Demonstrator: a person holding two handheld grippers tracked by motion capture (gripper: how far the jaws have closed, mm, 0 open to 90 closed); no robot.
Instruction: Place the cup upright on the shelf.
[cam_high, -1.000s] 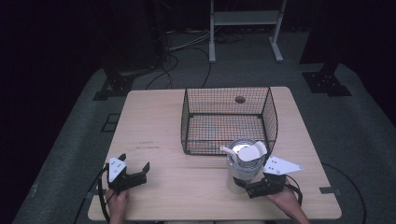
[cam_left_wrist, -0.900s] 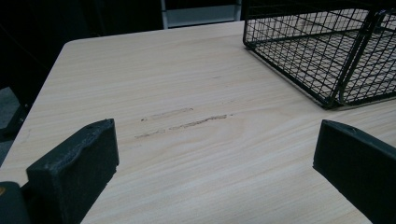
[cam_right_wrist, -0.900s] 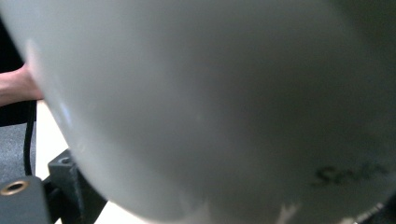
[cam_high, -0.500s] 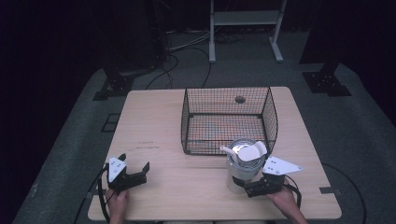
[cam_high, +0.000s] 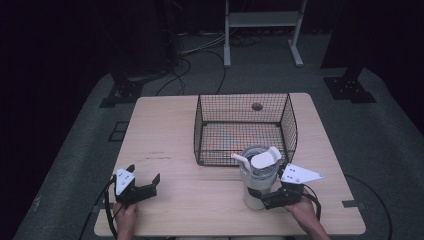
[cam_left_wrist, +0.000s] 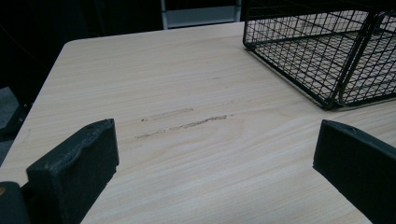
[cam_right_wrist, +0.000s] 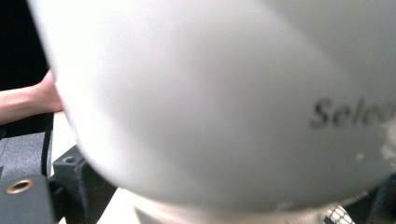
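Nothing has shifted since the earlier frames: the right gripper (cam_high: 267, 199), at the lower right of the high view, stays clamped on the base of the white jug (cam_high: 258, 175), which stands upright just in front of the wire basket (cam_high: 244, 129). At lower left, the left gripper (cam_high: 144, 186) rests on the table (cam_high: 200, 200), jaws wide apart and holding nothing.

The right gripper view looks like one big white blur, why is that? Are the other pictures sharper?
Right gripper view: the white jug sits so close to the lens that it is soft and out of focus. Left gripper view: table grain and wire basket are crisp. High view: dim, surroundings nearly black.
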